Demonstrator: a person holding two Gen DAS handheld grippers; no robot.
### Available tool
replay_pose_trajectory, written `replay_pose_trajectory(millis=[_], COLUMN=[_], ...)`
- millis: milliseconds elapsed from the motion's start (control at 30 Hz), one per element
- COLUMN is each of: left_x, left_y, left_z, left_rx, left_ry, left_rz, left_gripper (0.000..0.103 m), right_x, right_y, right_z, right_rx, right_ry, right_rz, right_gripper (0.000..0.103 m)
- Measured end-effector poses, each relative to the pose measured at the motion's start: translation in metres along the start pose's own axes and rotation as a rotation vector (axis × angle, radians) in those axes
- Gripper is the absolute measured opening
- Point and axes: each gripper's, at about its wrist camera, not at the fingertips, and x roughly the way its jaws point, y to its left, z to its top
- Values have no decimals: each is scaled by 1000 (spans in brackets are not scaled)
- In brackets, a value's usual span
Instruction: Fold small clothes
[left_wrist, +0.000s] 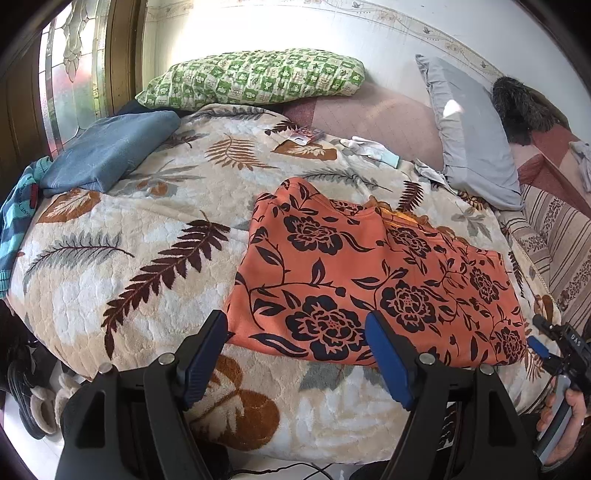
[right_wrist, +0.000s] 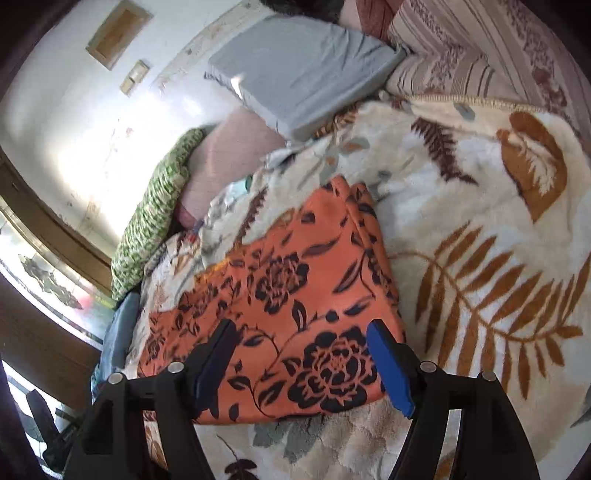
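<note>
1. I had the orange garment with the black flower print (left_wrist: 373, 280), already folded into a rough rectangle of several layers, lying on the cream fleece blanket with brown fern leaves (left_wrist: 122, 280) that covers the bed, near the blanket's near edge and toward its right side.
2. My left gripper (left_wrist: 295, 354) stood with its blue pads wide apart and nothing between them, poised just over the garment's near edge without touching it.
3. My right gripper (right_wrist: 301, 360) was likewise spread and empty, hovering over the garment's near right corner (right_wrist: 373, 391); the pads pressed on no cloth.
4. I judged the cloth light, soft and limp: it draped into the plush blanket and showed gentle ripples, so it would sag and unfold if lifted by a single layer.
5. The fleece underneath looked grippy, so I expected dragging to bunch the fabric rather than slide it.
6. I judged the best hold to be at the two near corners, pinching through all stacked layers at once, one gripper per corner.
7. The far edge, where a bright orange trim (left_wrist: 399, 218) peeked out, looked looser and less even, so I counted it a poorer place to grip.
</note>
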Motion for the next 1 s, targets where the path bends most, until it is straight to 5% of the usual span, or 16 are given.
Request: replay_pose_trajectory(millis=[100, 1000], left_x=[2, 5], left_y=[-6, 4], left_z=[0, -12], left_rx=[11, 3], left_ry=[21, 44], left_rz=[15, 46], left_gripper=[77, 77], right_x=[24, 37], right_y=[-11, 11], right_z=[-5, -20], right_rx=[20, -171], right_ry=[120, 126], right_rz=[-74, -233], right_gripper=[76, 77])
